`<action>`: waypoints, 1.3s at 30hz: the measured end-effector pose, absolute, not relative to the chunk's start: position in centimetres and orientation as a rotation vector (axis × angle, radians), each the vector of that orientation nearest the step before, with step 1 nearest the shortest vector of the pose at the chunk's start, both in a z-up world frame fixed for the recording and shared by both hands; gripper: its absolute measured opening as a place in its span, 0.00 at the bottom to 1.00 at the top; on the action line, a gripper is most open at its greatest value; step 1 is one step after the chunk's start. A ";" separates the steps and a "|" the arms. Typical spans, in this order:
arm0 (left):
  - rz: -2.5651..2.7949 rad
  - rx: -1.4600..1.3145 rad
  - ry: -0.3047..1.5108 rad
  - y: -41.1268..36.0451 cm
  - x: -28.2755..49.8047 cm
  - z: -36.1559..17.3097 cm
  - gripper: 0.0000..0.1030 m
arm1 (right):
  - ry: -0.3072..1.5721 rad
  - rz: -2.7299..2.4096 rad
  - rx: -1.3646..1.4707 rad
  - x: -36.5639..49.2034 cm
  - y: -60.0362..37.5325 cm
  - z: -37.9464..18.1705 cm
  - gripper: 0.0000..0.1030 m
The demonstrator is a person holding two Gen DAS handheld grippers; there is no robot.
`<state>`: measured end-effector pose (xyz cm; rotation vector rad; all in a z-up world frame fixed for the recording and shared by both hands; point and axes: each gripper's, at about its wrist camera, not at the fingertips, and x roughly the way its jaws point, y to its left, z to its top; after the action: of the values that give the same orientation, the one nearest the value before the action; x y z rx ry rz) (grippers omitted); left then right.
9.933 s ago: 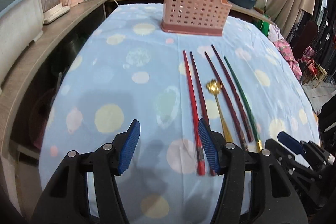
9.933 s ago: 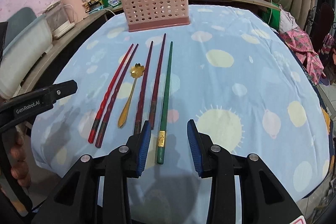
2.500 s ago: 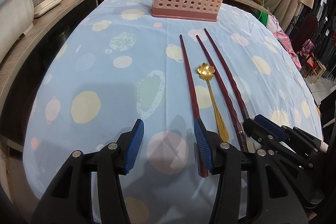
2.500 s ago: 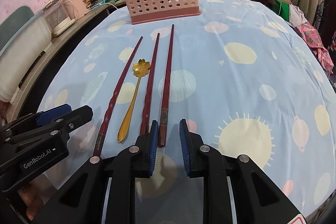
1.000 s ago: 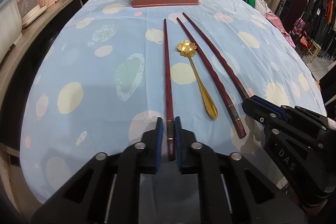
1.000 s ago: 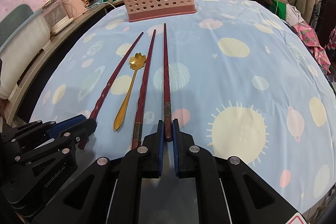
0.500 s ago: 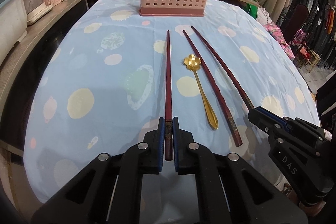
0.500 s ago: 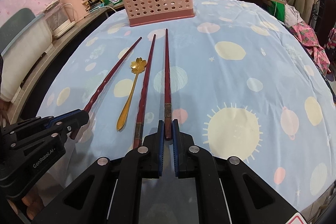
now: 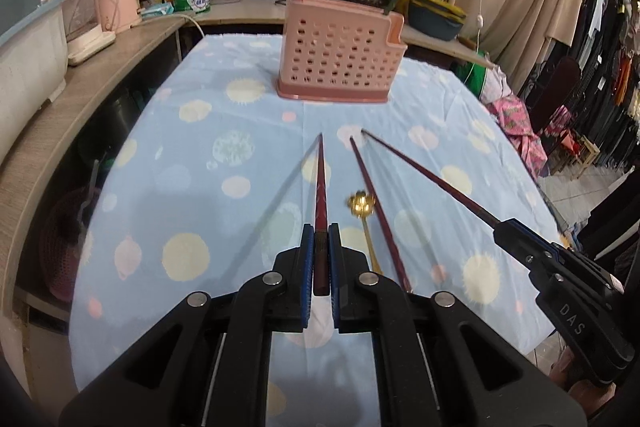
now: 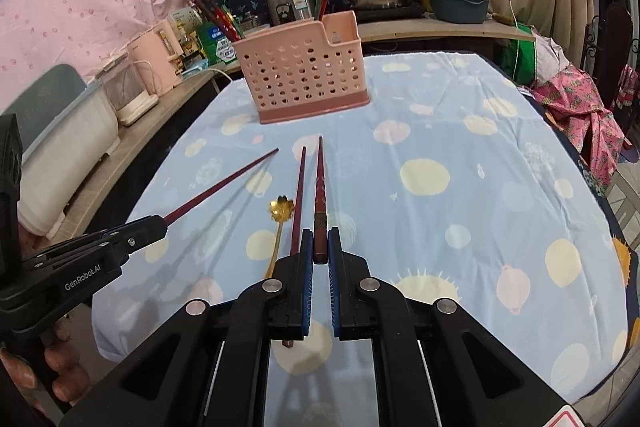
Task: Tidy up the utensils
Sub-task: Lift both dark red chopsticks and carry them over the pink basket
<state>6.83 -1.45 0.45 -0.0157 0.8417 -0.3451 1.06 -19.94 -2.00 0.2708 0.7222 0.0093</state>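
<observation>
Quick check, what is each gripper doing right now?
Left gripper: closed, holding a dark red chopstick.
Right gripper: closed, holding another dark red chopstick.

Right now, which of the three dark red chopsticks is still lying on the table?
The middle chopstick, beside the gold spoon. The left gripper and right gripper each hold one lifted.

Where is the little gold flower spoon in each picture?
Left wrist view: the gold spoon lies on the tablecloth just right of centre, between the chopstick in the left gripper and another chopstick on the cloth.
Right wrist view: the spoon sits left of centre, beside the right gripper.
Shared landmark: the pink basket at the far end.
</observation>
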 end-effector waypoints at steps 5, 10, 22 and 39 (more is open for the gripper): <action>-0.339 -0.028 0.782 -1.1 7.7 3.1 0.06 | 0.655 0.008 0.296 1.5 -20.7 0.8 0.07; -0.327 -0.034 0.722 -1.0 9.0 5.8 0.06 | 0.596 0.012 0.304 2.3 -21.3 3.4 0.07; -0.323 -0.040 0.607 -1.8 13.4 11.2 0.06 | 0.475 -0.005 0.273 5.2 -22.2 8.0 0.07; -0.341 -0.062 0.369 -4.1 20.1 22.0 0.07 | 0.189 -0.015 0.309 12.3 -24.8 18.4 0.07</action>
<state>20.06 -4.14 21.98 -0.0620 0.3688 -0.3409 12.31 -24.85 18.43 0.3087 0.1888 -0.0154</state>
